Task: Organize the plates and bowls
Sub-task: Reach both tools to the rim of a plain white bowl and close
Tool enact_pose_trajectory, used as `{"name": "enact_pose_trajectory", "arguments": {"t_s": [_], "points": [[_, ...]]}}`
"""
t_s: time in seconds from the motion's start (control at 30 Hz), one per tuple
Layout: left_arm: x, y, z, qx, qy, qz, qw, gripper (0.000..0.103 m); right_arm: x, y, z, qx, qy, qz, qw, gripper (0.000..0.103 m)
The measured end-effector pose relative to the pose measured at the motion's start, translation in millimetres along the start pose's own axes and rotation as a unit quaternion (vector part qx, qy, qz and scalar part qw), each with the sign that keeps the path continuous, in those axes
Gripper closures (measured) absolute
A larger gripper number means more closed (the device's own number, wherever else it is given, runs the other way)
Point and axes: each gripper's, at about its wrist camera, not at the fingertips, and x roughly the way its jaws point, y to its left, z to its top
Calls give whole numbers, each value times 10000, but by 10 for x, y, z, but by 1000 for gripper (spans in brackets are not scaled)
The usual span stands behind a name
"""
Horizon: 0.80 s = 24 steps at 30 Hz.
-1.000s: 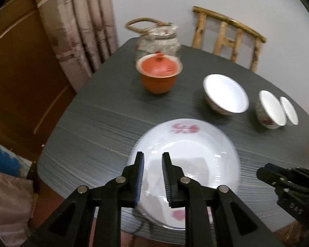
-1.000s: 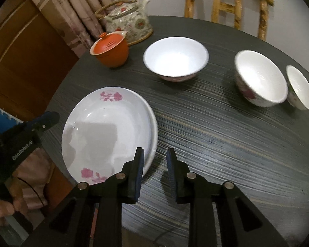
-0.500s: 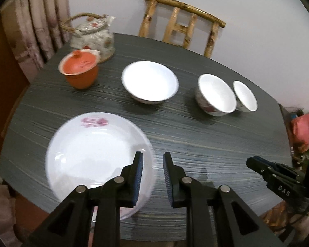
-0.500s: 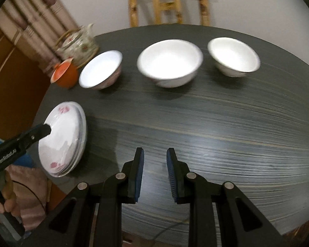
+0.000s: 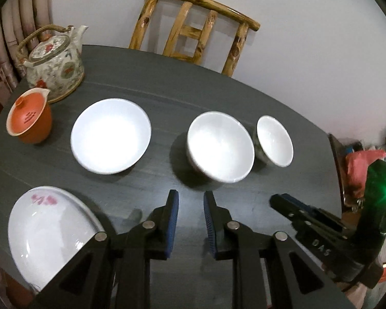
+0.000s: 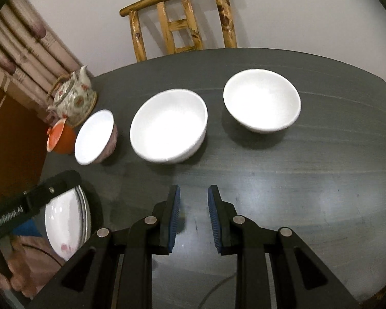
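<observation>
Left wrist view, left to right: plate stack (image 5: 49,231) now sits at your bottom-left edge; a second ago it filled the frame under your left gripper (image 5: 190,221), so you've swung off it toward the bowls. Reads as plates done, stacked, and bowls next. Orange lidded cup (image 5: 29,119) and teapot (image 5: 55,64) are far left, not your concern. Wide bowl (image 5: 110,135) lies ahead-left of the fingers, well apart. Middle bowl (image 5: 220,146) is just ahead-right of the fingertips, nearest target, not touching. Small bowl (image 5: 274,141) sits just beside it on the right, rims close or touching, cannot tell which. Your left fingers show a narrow empty gap, nothing held. Right gripper (image 5: 296,211) shows at the right edge from the side; its gap is not readable there. Right wrist view, left to right: plates at lower left behind the left gripper body, then three bowls in a row across the table (image 6: 321,180), all upright, none nested. The middle bowl there lies ahead and slightly left of your right gripper (image 6: 193,219), well apart; the rightmost bowl ahead-right. Right fingers also narrow, empty. Bowl rims are thicker-walled than the gap looks, so my call is you open wider before pinching a rim.
</observation>
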Motion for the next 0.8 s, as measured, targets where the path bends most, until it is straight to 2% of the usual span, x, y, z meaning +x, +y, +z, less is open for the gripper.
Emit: {"name": "enact_pose_trajectory", "arguments": {"t_s": [0.3,0.5,0.63,0.8], "points": [[384,-14,182,-490,155,-233,9984,83,421,-71,427,317,69,30,9995,81],[593,-44,288,-676,156,-216,9974,83,608,-88,589,304,118,-1,9995,83],[725,-50,342,-769,152,-100,9969,83,725,-97,650,277,184,16,9994,84],[748,-46,388,-742,-90,218,9970,83,840,-138,677,297,239,67,9993,88]]}}
